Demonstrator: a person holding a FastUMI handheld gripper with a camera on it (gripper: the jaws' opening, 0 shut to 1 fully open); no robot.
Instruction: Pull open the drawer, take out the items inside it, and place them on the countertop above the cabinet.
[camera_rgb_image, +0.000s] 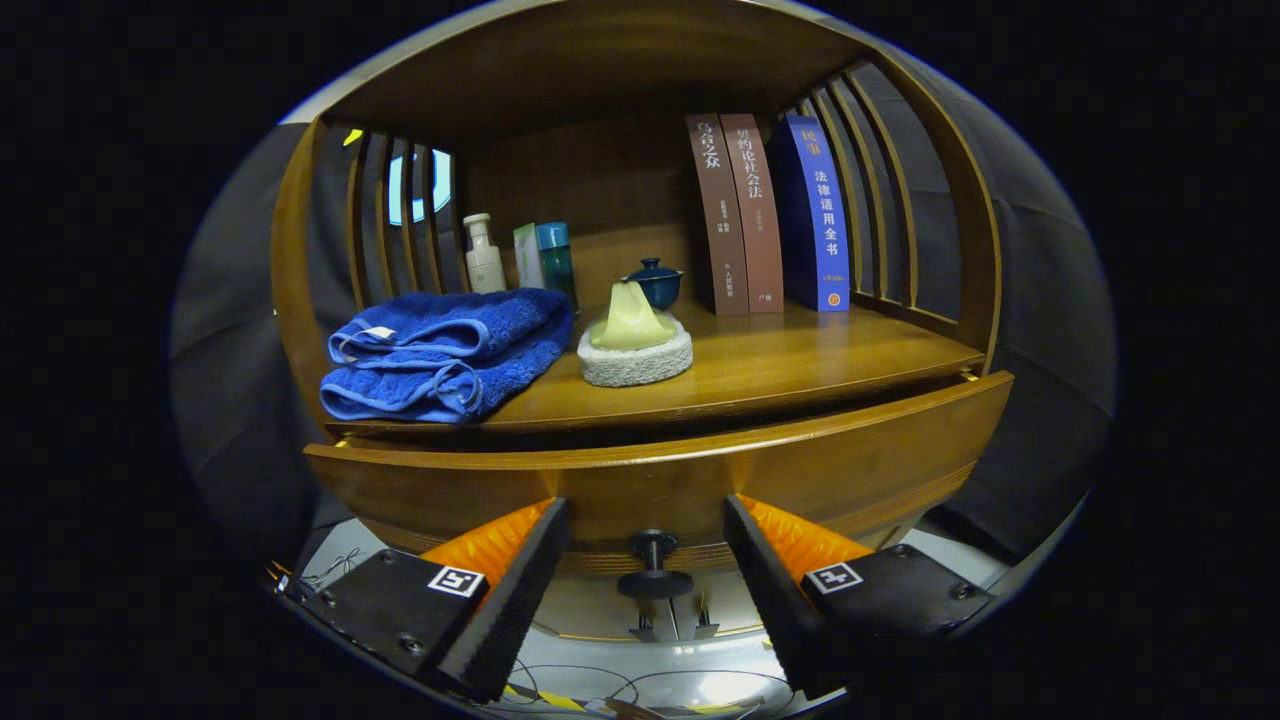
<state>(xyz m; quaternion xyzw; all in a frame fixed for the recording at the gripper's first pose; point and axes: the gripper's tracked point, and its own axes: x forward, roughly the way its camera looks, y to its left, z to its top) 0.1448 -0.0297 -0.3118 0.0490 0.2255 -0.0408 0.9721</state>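
Gripper (645, 575) fingers stand apart, one on each side of the small dark round knob (654, 570) on the curved brown wooden drawer front (660, 480); neither finger touches the knob, which sits between them with a gap on both sides; the drawer is pulled out a little, a dark slot showing between its top edge and the wooden surface (800, 370) above; what lies inside the drawer is hidden by its front and by shadow.

On the surface, a folded blue towel (445, 350) lies toward the left; just beside it sits a pale yellow cone-shaped piece on a round whitish woven pad (635, 362); behind that stands a small dark blue lidded cup (655, 283), partly covered by the yellow piece; further back a cream pump bottle (484, 255) and a teal box (555, 258) stand near the slatted side, their lower parts cut off by the towel; two brown books (735, 215) and one blue book (815, 215) stand upright toward the right; below the drawer, thin cables on a pale floor are hard to make out.
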